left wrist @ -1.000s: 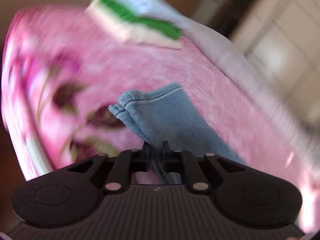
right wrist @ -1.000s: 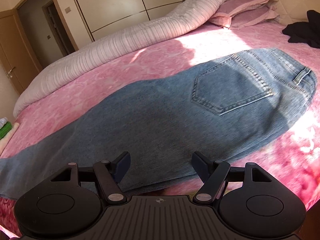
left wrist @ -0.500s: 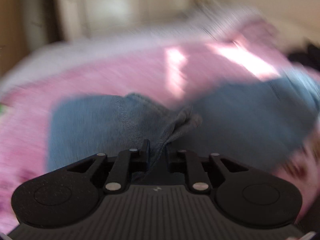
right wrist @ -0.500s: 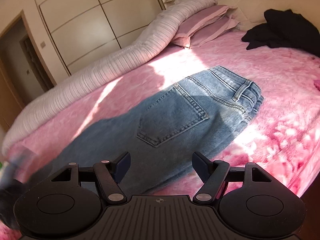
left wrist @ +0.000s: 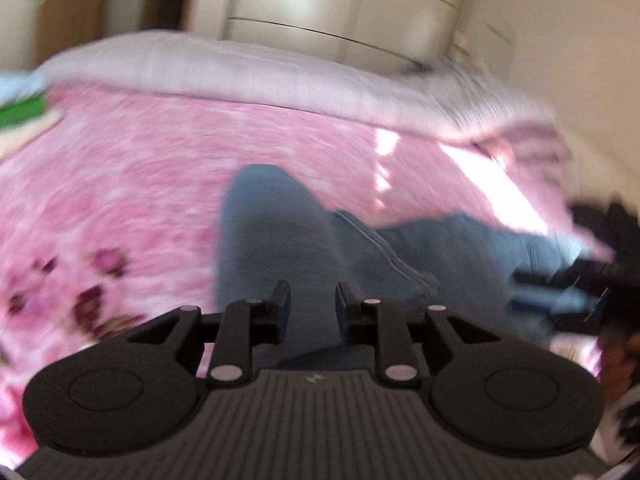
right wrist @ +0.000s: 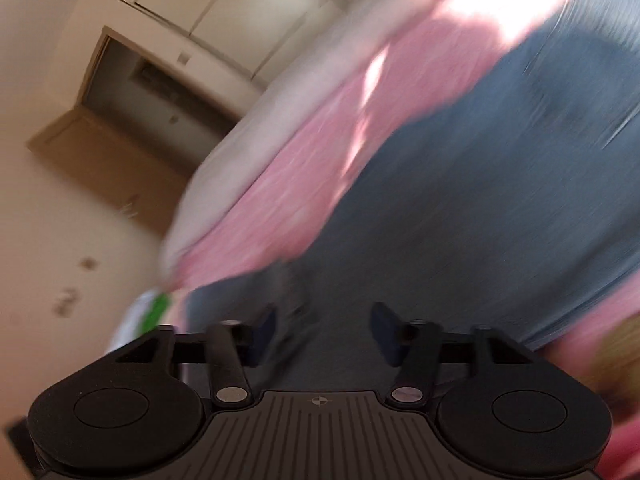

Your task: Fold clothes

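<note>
Blue jeans [left wrist: 288,240] lie on the pink bedspread [left wrist: 132,184], the leg end doubled back over the rest. Both views are blurred by motion. My left gripper [left wrist: 309,304] hovers just above the folded denim, its jaws parted with nothing between them. In the right wrist view the jeans [right wrist: 480,184] fill the right half, tilted steeply. My right gripper [right wrist: 323,330] is open over the denim and holds nothing. At the right edge of the left wrist view, the other gripper [left wrist: 576,280] shows as a dark blur over the jeans.
A striped pale duvet roll [left wrist: 256,76] runs along the far side of the bed, with wardrobe doors [left wrist: 344,4] behind. A green and white folded stack [left wrist: 24,112] sits at the bed's left end. A doorway [right wrist: 160,88] shows beyond the bed.
My left gripper carried the jeans leg over the rest of the jeans and let go; its jaws now stand apart. My right gripper stayed open while swinging left and tilting.
</note>
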The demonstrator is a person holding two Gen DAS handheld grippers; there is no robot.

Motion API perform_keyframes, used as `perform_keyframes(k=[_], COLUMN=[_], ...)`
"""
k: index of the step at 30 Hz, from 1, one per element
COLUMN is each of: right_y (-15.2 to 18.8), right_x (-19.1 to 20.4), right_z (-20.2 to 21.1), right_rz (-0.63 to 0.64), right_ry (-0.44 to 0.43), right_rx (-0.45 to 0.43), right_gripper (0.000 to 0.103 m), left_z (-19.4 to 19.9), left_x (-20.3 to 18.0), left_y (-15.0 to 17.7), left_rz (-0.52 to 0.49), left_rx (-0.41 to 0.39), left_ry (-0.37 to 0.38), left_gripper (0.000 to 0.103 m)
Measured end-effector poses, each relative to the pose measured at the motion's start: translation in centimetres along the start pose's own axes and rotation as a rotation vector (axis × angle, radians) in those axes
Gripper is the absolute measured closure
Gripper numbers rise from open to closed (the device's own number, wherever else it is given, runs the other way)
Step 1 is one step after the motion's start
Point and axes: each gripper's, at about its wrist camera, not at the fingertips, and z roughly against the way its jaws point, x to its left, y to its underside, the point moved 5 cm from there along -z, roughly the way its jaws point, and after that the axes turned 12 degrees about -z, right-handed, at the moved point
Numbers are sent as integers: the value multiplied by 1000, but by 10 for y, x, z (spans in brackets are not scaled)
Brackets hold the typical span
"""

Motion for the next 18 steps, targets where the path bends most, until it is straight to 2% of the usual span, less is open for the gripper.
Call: perform_keyframes(k=[3, 5, 10, 14, 15, 16, 17, 18], right_y=[10, 15, 16, 17, 17, 17, 17, 17], right_x=[4, 5, 8, 14, 15, 17, 18, 20], right_z=[-40, -59, -84, -93, -95, -97, -99, -101], right_rz=[-137, -182, -233, -172, -157, -142, -127, -112], right_ry=[-35, -23, 25, 67, 78, 89, 99, 110], right_rx=[116, 138, 111, 77, 69, 60, 52, 44], right_gripper=[54, 54, 54, 55, 60, 89, 98, 98], left_z=[2, 1, 5, -2, -5, -7, -8, -9], left_x=[30, 45, 70, 78, 78, 77, 76, 73], left_y=[4, 8, 21, 25, 25, 24, 23, 22], left_rz=[97, 126, 179, 199, 201, 203, 204, 204], left_rx=[3, 11, 23, 35, 38, 40, 43, 43], left_ry=[-17, -35, -30, -15, -10, -3, 7, 18], left_gripper=[83, 83, 82, 82, 82, 82, 82, 82])
